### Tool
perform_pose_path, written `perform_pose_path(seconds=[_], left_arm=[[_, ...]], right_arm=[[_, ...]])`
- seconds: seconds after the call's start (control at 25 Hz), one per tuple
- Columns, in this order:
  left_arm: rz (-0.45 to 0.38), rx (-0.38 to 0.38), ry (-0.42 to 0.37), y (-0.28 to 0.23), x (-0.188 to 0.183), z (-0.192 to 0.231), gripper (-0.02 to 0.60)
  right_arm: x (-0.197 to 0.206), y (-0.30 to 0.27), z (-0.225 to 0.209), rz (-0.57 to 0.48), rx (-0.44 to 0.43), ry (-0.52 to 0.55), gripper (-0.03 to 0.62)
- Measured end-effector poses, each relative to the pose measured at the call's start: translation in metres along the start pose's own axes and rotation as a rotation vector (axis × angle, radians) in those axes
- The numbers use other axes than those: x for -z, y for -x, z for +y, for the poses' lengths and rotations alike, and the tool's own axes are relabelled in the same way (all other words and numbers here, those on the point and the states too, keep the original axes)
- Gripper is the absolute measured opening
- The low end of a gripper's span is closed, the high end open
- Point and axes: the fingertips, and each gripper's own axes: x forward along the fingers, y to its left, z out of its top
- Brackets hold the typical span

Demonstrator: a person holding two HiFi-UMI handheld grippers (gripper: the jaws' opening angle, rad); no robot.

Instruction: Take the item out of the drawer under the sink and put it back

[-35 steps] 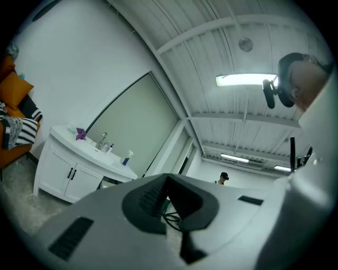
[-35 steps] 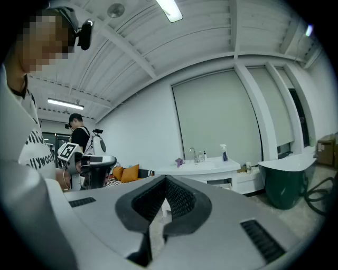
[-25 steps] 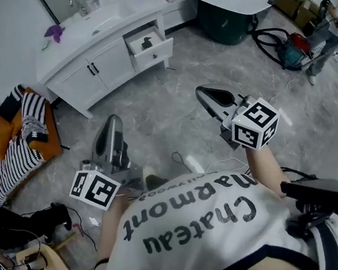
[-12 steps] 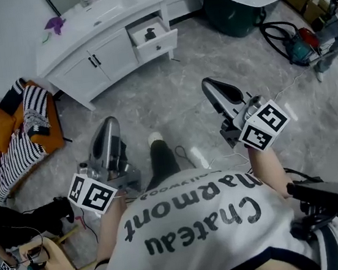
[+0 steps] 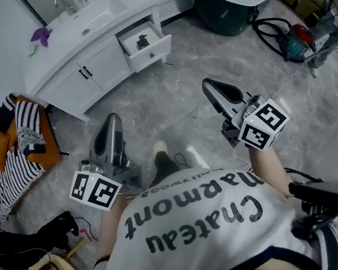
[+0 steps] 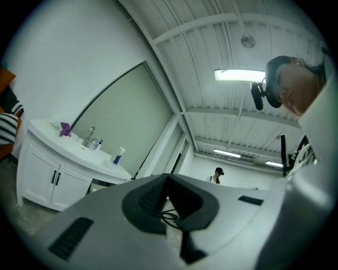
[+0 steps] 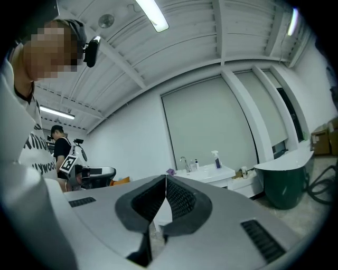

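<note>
Vanity point(image 5: 109, 62) stood well ahead of both tools, its drawer point(image 5: 153, 49) pulled open, I judged so that I could reach in. Left gripper point(image 5: 113, 117) and right gripper point(image 5: 206, 84) pointed toward it, each with jaws pressed together on nothing, not yet near enough to grasp. The item point(image 5: 142, 41), small and dark, lay inside that drawer; I couldn't read its long axis or heading.

Mock bathroom inside an industrial hall: white sink vanity point(image 5: 77, 47), grey stone-look floor point(image 5: 173, 94), ribbed ceiling point(image 7: 237, 31), strip light point(image 6: 240, 75).
</note>
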Motion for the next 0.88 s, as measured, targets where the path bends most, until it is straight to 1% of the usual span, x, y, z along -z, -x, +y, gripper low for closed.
perform_pose_path(seconds=[0.28,0.48,0.68,0.88], left_arm=[[0.017,0.057,-0.009,-0.061,-0.037,0.048,0.009],[0.033,0.079,-0.022,-0.106,-0.06,0.102,0.009],[0.046,0.102,-0.013,-0.13,-0.077,0.128,0.009],[0.062,0.134,-0.013,-0.159,-0.091,0.166,0.009]], right_arm=[[-0.016,-0.065,-0.034,0.006,0.044,-0.011,0.012],[-0.02,-0.126,-0.06,0.018,0.077,-0.014,0.012],[-0.026,-0.156,-0.071,0.015,0.105,-0.021,0.012],[-0.023,-0.198,-0.086,0.028,0.145,-0.029,0.012]])
